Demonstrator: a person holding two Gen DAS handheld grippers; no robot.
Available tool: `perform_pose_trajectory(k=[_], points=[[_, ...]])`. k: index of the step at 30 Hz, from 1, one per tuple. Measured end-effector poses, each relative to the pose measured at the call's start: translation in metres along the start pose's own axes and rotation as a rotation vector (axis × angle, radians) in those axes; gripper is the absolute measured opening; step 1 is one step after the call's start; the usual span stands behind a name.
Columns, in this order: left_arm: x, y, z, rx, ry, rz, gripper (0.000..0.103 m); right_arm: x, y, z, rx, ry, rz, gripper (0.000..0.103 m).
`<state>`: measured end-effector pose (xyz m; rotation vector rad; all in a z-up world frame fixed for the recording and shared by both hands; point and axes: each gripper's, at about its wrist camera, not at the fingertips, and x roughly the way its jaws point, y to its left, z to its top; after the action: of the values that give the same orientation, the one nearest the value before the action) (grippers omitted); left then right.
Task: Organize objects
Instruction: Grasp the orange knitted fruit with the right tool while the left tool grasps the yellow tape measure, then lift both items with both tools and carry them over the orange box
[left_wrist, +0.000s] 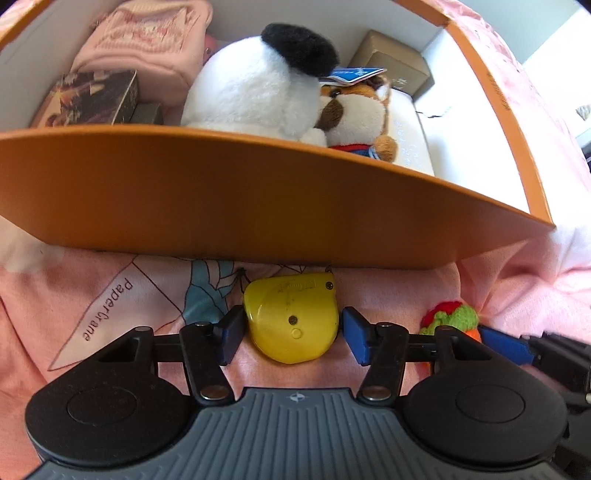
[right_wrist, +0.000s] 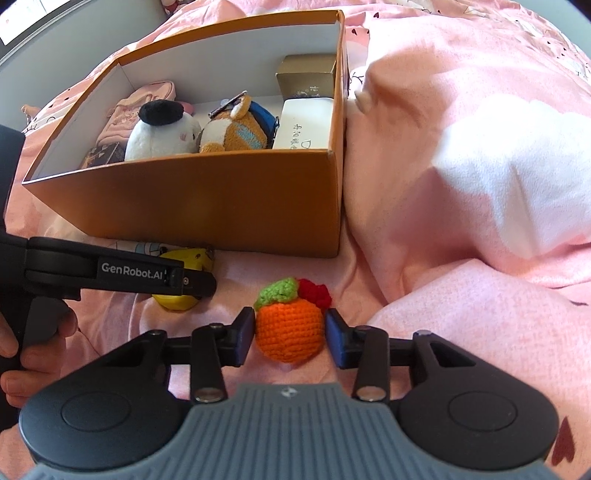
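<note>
My left gripper (left_wrist: 291, 328) brackets the yellow tape measure (left_wrist: 291, 317), jaws apart; my right gripper (right_wrist: 290, 334) pinches the crocheted orange (right_wrist: 288, 332), both bound for the orange box (right_wrist: 207, 206)

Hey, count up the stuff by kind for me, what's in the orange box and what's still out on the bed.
Plush toys: 2, white plush and brown plush.
Small boxes or cases: 4, white case, tan box, dark patterned box, small dark box.
Pink pouch: 1.
Yellow tape measure: 1.
Crocheted orange: 1.
Total: 9.
</note>
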<state>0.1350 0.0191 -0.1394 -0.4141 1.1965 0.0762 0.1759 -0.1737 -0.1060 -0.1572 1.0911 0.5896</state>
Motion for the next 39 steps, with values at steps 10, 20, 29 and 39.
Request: perform_pose_trajectory(k=[10,20,29,39], points=[[-0.042,-0.004,-0.013,0.107,-0.057,-0.062,0.065,-0.032,0.012,0.000,-0.062,-0.068,-0.036,0.043],[-0.110,-0.008,-0.008,0.175,-0.194,-0.153,0.065,-0.086,0.026,0.021,-0.111,-0.188,0.000,0.043],[-0.138,-0.019,0.034,0.199,-0.321,-0.118,0.065,-0.107,0.047,0.060,-0.172,-0.283,0.029,0.043],[-0.125,-0.013,0.078,0.261,-0.333,-0.094,0.065,-0.104,0.043,0.105,-0.163,-0.314,0.068,0.043]])
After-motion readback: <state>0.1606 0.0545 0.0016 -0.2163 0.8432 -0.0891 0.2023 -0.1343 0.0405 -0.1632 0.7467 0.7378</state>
